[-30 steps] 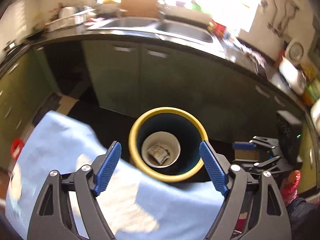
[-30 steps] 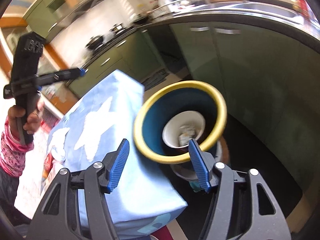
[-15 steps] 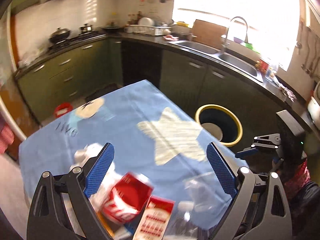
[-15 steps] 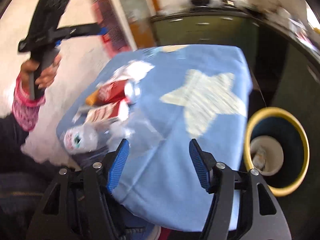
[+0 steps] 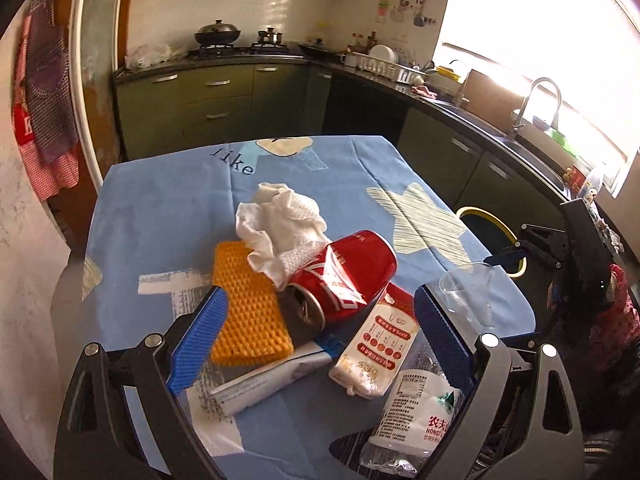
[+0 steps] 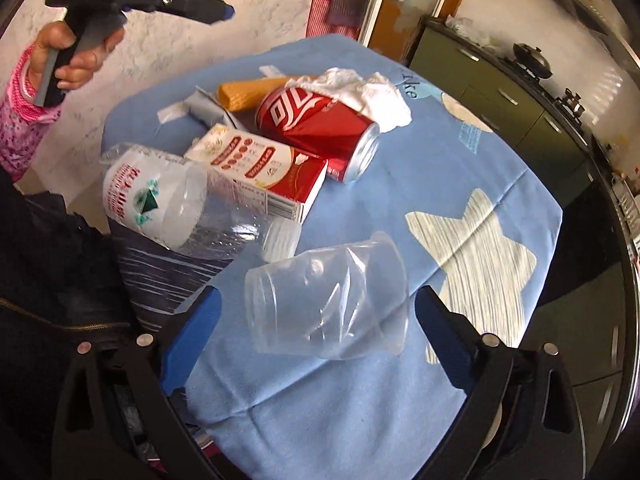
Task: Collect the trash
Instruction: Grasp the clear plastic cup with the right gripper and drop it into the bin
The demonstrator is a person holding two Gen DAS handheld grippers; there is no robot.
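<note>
- The left gripper (image 5: pixel 320 340) is tilting down over the near edge of the worktop (image 5: pixel 160 216), its jaws standing wide apart with nothing between the pads.
- Beyond those jaws the trash is lying in a heap: an orange sponge (image 5: pixel 248 304) at the left, crumpled tissue (image 5: pixel 280 216) behind it, a red can (image 5: pixel 344 276) on its side, and a red-and-white packet (image 5: pixel 376 344) just beside the can.
- The right gripper (image 6: pixel 316 332) is pointing steeply down; its jaws have just been opening and are flanking a crushed clear cup (image 6: pixel 328 300) without pressing on it.
- Only the left wrist view is showing the yellow-rimmed bin (image 5: pixel 492 232) past the worktop's far right edge.
- Only the right wrist view is showing a hand (image 6: pixel 68 60) gripping the left gripper's handle, at far left.
</note>
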